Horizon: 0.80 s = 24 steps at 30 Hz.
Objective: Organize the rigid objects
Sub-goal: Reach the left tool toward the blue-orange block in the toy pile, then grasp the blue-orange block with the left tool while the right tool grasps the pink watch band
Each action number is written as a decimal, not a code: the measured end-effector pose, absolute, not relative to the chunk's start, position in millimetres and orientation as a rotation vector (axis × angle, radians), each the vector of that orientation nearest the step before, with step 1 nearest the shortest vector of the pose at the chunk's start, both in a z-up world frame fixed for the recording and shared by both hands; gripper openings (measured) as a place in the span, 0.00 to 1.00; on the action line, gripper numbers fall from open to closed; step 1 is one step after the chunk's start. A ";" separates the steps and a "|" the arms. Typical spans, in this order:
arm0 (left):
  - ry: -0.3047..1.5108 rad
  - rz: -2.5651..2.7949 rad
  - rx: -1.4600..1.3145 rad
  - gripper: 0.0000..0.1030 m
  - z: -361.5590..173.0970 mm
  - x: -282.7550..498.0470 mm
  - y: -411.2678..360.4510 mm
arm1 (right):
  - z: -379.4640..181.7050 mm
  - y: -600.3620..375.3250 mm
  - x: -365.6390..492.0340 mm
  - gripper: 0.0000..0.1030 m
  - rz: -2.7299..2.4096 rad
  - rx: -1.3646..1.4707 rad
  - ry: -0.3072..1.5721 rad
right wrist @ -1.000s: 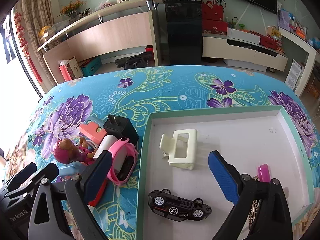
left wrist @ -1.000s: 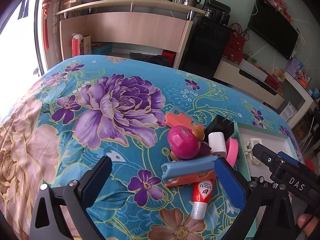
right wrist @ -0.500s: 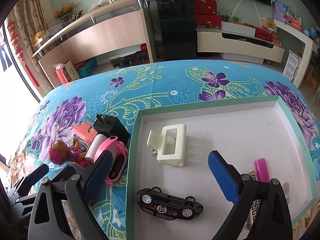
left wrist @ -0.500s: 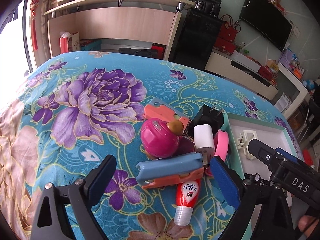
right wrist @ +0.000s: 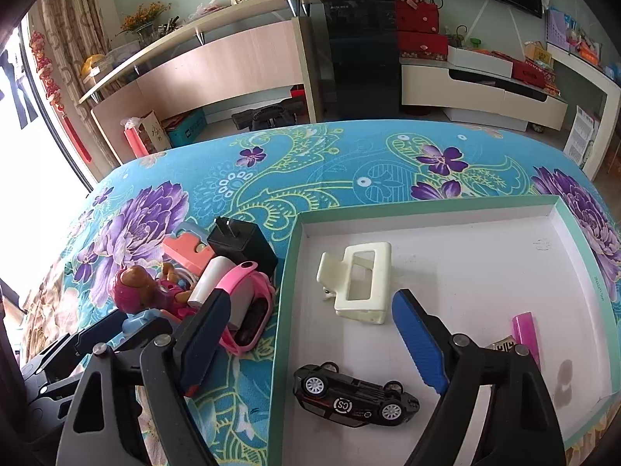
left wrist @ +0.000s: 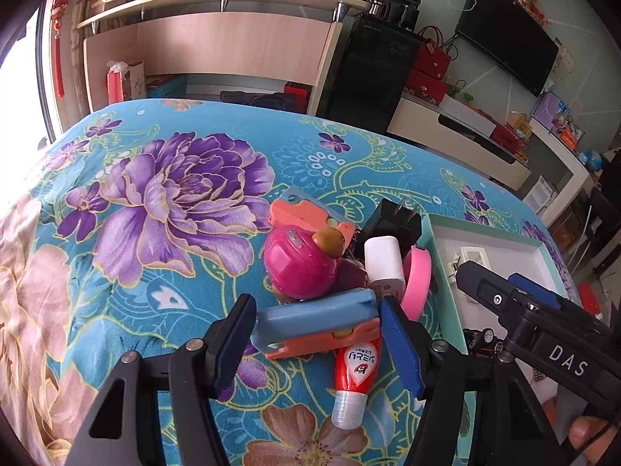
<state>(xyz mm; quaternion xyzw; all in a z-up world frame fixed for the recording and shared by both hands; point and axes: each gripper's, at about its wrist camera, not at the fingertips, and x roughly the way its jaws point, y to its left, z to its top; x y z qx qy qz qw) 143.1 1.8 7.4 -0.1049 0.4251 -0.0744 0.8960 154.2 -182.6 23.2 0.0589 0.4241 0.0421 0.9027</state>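
Note:
A pile of small objects lies on the floral cloth left of a white tray (right wrist: 504, 209): a blue and orange block (left wrist: 314, 322), a pink-helmeted doll (left wrist: 299, 262), a white plug (left wrist: 382, 258), a black charger (left wrist: 394, 219), a pink watch (left wrist: 415, 279) and a red tube (left wrist: 355, 372). My left gripper (left wrist: 318, 343) is open, its fingers on either side of the blue and orange block; I cannot tell if they touch it. My right gripper (right wrist: 310, 334) is open and empty above the tray's left edge. The tray holds a cream clip (right wrist: 357, 281), a black toy car (right wrist: 355, 394) and a pink bar (right wrist: 526, 332).
A second orange block (left wrist: 299, 213) lies behind the doll. The right gripper's body (left wrist: 535, 334) crosses the left wrist view above the tray (left wrist: 485, 233). The table edge curves away at the far side, with a wooden counter (right wrist: 233, 66) and cabinets beyond.
My left gripper has moved forward toward the pile and narrowed around the blue and orange block. My right gripper has drifted slightly over the tray, still open.

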 end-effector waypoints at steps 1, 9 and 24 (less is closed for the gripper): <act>0.877 -0.152 -0.225 0.65 8.7 142.0 4.3 | 23.4 -181.3 153.9 0.78 0.096 0.121 0.876; 0.857 -0.089 -0.277 0.65 13.5 135.1 28.9 | 21.3 -159.5 153.7 0.54 0.172 0.083 0.876; 0.852 -0.035 -0.276 0.65 13.7 133.1 41.0 | 8.1 -126.1 155.2 0.16 0.259 0.018 0.906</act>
